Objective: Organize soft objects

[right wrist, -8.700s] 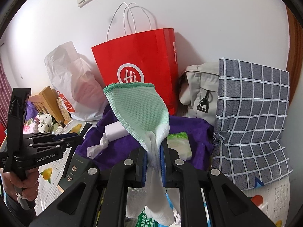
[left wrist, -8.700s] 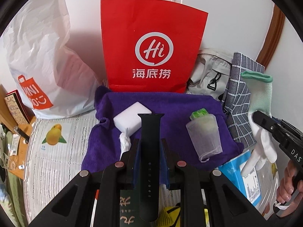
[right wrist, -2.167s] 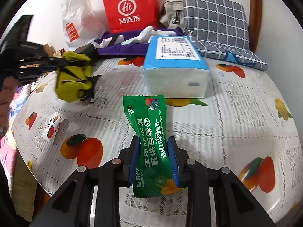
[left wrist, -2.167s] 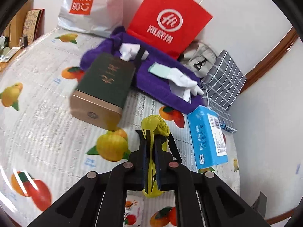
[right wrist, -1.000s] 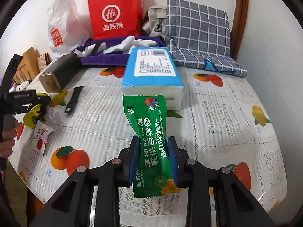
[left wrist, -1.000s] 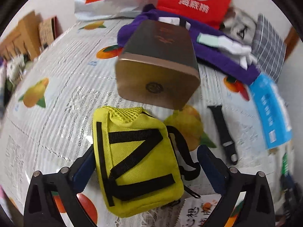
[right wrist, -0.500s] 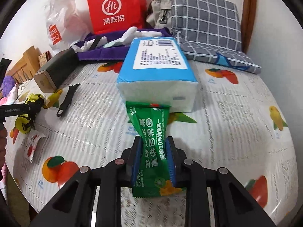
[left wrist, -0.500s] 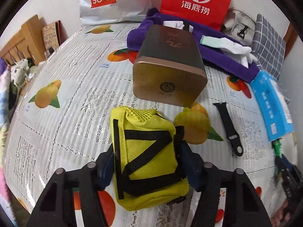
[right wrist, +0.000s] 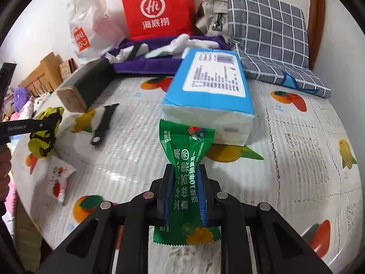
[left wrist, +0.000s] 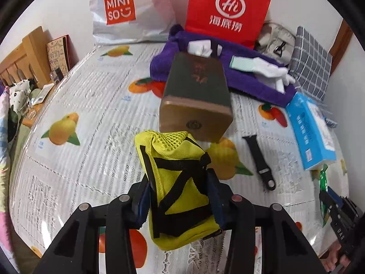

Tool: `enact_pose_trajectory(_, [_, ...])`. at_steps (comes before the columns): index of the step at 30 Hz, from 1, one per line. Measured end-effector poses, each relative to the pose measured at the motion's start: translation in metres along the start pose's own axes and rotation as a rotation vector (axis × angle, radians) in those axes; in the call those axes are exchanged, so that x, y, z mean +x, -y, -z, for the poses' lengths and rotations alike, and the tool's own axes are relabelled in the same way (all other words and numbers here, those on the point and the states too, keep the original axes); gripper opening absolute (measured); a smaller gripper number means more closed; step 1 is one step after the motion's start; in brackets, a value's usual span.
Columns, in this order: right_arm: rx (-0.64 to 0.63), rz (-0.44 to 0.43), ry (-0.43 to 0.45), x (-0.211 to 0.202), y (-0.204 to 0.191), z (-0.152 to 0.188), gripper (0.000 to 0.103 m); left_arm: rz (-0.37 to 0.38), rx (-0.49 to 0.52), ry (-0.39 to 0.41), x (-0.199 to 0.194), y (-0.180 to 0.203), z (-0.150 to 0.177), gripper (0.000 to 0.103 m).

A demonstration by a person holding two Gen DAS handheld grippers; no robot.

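Observation:
My left gripper is shut on a yellow mesh pouch with black straps, held just above the fruit-print tablecloth. The pouch also shows at the left of the right wrist view. My right gripper is shut on a green snack packet, squeezing its middle, right in front of a blue tissue pack. A purple towel at the back holds a white and mint glove and a white pad.
A dark green box lies ahead of the pouch. A black watch strap lies right of it. A red paper bag, a white Miniso bag, a grey bag and grey checked cloth stand at the back. A small sachet lies at front left.
My left gripper has closed on the yellow pouch and lifted it slightly. My right gripper has squeezed tighter on the green packet and moved closer to the tissue pack.

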State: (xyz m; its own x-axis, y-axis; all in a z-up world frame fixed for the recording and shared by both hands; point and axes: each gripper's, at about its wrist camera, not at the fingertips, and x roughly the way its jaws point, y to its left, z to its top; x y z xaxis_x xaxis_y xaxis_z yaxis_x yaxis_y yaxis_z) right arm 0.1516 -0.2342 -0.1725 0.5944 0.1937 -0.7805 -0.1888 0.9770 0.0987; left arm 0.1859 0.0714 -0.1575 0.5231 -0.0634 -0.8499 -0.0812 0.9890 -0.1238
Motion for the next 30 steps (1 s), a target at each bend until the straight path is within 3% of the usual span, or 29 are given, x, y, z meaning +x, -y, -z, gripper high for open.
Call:
enact_pose_trajectory(14, [-0.036,-0.015,0.108,-0.063,-0.020,-0.030,0.020,0.069,0.013,0.093,-0.055,0.000,-0.027,0.040])
enact_pose_trajectory(30, [-0.014,0.029,0.198,-0.090,-0.004,-0.096,0.020,0.045,0.022,0.176,-0.078,0.004,-0.076,0.040])
